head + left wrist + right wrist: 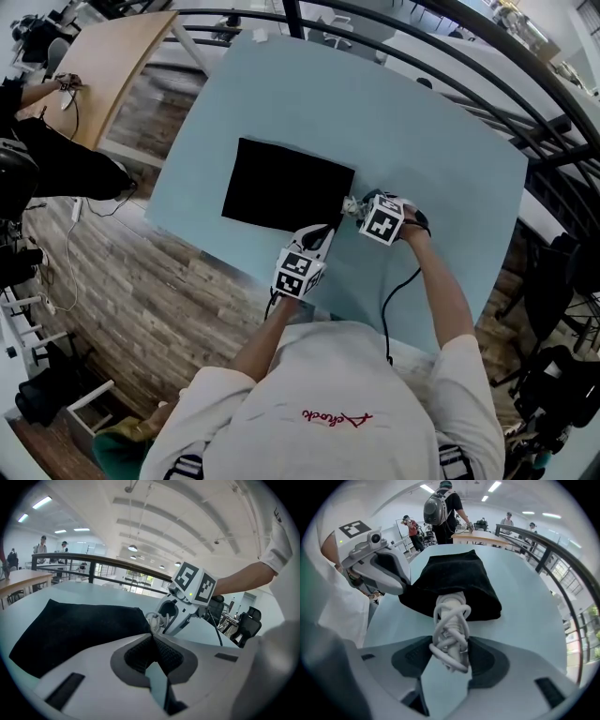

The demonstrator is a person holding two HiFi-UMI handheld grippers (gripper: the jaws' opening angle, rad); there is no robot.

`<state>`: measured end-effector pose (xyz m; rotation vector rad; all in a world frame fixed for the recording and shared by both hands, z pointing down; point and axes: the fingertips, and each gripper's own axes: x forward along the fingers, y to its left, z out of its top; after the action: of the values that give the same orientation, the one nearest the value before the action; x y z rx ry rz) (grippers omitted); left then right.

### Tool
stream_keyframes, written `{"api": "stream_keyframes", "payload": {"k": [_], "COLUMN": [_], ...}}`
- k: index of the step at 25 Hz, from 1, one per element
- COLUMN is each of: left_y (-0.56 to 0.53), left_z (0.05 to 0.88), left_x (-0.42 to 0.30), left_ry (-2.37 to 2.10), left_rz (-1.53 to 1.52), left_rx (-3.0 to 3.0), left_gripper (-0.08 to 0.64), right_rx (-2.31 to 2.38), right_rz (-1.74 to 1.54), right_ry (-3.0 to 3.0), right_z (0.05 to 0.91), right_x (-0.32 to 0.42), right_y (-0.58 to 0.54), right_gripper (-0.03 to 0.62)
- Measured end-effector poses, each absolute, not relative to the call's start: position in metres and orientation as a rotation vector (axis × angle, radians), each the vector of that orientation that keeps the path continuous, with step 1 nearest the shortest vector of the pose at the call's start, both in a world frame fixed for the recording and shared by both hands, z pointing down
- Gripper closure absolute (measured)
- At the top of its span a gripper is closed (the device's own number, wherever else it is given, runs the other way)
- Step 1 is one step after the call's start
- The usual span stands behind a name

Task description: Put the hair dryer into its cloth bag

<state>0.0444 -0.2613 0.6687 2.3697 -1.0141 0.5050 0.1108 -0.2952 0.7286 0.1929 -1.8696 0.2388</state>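
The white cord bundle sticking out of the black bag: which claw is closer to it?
Right. The right claw has the white cord bundle squeezed between its pads. The left claw is shut a little off to the side, at the near corner of the black bag.

An open-plan office on an upper level: a black railing (92, 571) runs just beyond the light-blue table (441, 159). Wooden desks (131, 56) and dark office chairs (247, 625) stand around that table (people (443, 506) gather past its far end). Strip lights (427, 488) hang above it, and wood-plank floor (141, 281) lies below.
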Motion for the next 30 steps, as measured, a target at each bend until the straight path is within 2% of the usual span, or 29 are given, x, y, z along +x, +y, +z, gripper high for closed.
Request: {"api": "stream_keyframes", "payload": {"k": [15,30], "left_y": [-0.259,-0.262], "left_z": [0.659,0.648], "left_x": [0.039,0.035], "left_ry": [-0.985,-0.97], "left_rz": [0.478,0.42], "left_rx": [2.402,2.425], "left_gripper": [0.545,0.545], "right_rx": [0.163,0.166], "right_rz": [0.173,0.202], "right_ry": [-1.914,-2.052], "right_z": [0.706,0.725], "right_x": [0.067,0.015], "right_y": [-0.313,-0.319], "right_gripper": [0.345,0.344]}}
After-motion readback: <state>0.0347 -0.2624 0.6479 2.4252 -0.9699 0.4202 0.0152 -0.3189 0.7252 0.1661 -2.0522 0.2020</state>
